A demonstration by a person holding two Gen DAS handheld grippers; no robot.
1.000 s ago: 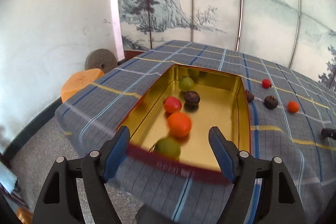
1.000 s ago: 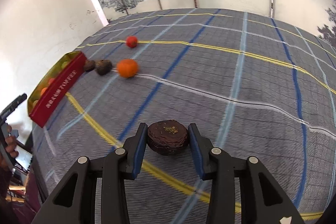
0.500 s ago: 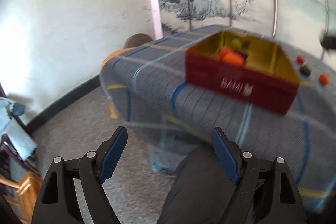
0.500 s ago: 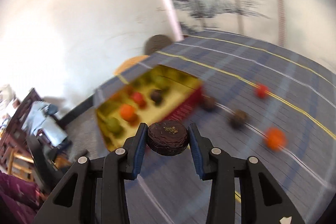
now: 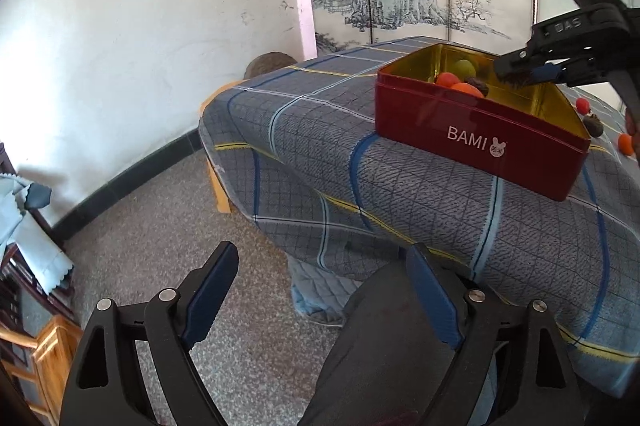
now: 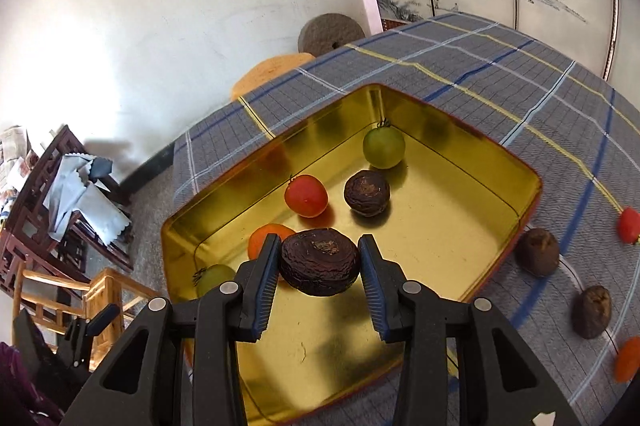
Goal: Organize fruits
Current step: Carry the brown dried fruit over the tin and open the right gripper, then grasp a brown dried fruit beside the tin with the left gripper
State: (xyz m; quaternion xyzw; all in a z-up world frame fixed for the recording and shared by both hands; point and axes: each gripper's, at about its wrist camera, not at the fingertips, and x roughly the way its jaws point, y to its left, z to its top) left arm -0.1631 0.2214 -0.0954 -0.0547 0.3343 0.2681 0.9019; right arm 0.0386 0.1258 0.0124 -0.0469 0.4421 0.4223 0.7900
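My right gripper (image 6: 319, 264) is shut on a dark wrinkled passion fruit (image 6: 319, 262) and holds it above the near part of a red tin with a gold inside (image 6: 440, 226). In the tin lie a green tomato (image 6: 383, 147), a red tomato (image 6: 306, 195), another dark passion fruit (image 6: 367, 193), an orange fruit (image 6: 262, 236) and a second green fruit (image 6: 214, 278). My left gripper (image 5: 320, 300) is open and empty, low beside the table, off its edge. From there the tin (image 5: 472, 134) and my right gripper (image 5: 520, 72) over it show at upper right.
Two dark passion fruits (image 6: 538, 252) (image 6: 592, 312), a red tomato (image 6: 629, 224) and an orange fruit (image 6: 627, 360) lie on the plaid tablecloth (image 6: 500, 86) right of the tin. A person's dark trouser leg (image 5: 392, 354) is under my left gripper. Wooden chairs (image 6: 60, 266) stand at left.
My right gripper carried the passion fruit from the open cloth to above the tin. My left gripper dropped back from over the tin to below the table's edge.
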